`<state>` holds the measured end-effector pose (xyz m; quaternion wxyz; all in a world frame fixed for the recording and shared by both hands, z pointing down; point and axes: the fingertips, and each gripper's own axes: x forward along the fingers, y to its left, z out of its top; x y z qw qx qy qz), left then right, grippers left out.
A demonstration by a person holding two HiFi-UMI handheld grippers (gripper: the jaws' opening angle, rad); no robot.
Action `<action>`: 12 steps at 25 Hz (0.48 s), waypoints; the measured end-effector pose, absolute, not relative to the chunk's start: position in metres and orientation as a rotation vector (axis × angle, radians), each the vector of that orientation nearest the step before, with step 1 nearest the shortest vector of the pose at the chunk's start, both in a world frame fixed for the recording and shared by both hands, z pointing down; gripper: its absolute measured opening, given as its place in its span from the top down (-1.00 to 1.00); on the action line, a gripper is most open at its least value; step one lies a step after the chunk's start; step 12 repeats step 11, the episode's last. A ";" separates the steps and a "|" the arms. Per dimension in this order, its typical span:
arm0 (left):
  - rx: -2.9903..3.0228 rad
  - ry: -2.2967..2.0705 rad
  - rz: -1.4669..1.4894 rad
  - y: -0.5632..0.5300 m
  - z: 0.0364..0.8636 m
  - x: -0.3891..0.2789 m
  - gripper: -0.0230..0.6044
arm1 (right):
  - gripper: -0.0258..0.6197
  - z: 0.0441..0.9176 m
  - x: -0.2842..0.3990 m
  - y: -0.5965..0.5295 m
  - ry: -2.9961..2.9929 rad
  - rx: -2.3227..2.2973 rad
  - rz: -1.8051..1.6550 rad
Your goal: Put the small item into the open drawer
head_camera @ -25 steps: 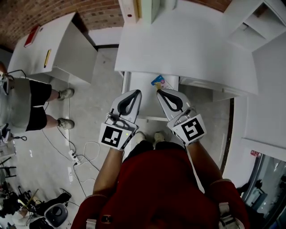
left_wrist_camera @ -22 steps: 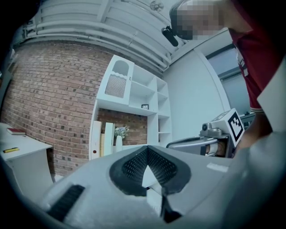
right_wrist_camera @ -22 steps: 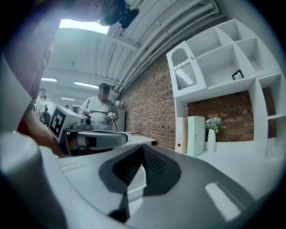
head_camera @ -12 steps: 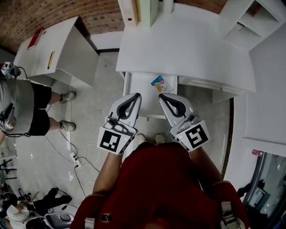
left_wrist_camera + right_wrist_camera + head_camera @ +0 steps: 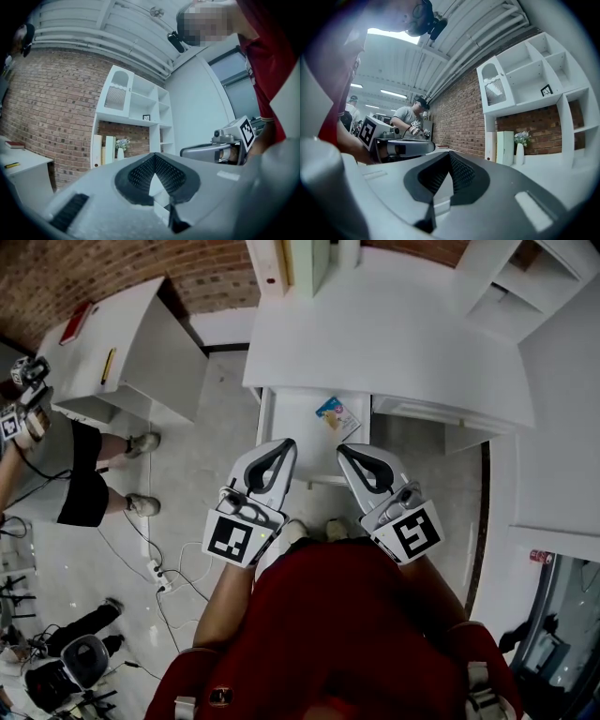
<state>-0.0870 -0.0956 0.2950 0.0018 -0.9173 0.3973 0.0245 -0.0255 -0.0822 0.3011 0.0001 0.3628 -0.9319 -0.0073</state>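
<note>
Below the front edge of the white desk top [image 5: 375, 334], seen from the head view, a white pulled-out drawer [image 5: 295, 427] stands open, and the small item, a flat colourful printed packet [image 5: 336, 415], lies on its floor toward the back, right of centre. Both tools hover over the drawer's near edge, side by side and apart from each other. The left gripper [image 5: 286, 443] has its grey claw pressed together with nothing between the ribbed pads, and the packet sits at about 2 o'clock from its tip. The right gripper [image 5: 343, 450] is likewise pressed together and empty, and the packet lies near it at about 12 o'clock, not touching it. Toward 10 o'clock of the view stands a white cabinet [image 5: 122, 343] bearing a red book [image 5: 75, 322] and a yellow pen [image 5: 108, 365]. At 9 o'clock a bystander in black shorts [image 5: 84, 474] stands on the pale floor. A white power strip with loose cables [image 5: 155, 570] lies at about 8 o'clock.
</note>
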 end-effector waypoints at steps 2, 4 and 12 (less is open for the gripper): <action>-2.881 1.241 0.073 -0.093 0.296 -0.087 0.90 | 0.89 0.305 -0.024 -0.079 -2.913 1.132 -0.020; -2.884 1.238 0.074 -0.092 0.297 -0.087 0.90 | 0.89 0.307 -0.023 -0.078 -2.904 1.131 -0.017; -2.892 1.238 0.079 -0.089 0.297 -0.093 0.90 | 0.89 0.308 -0.026 -0.075 -2.898 1.135 0.001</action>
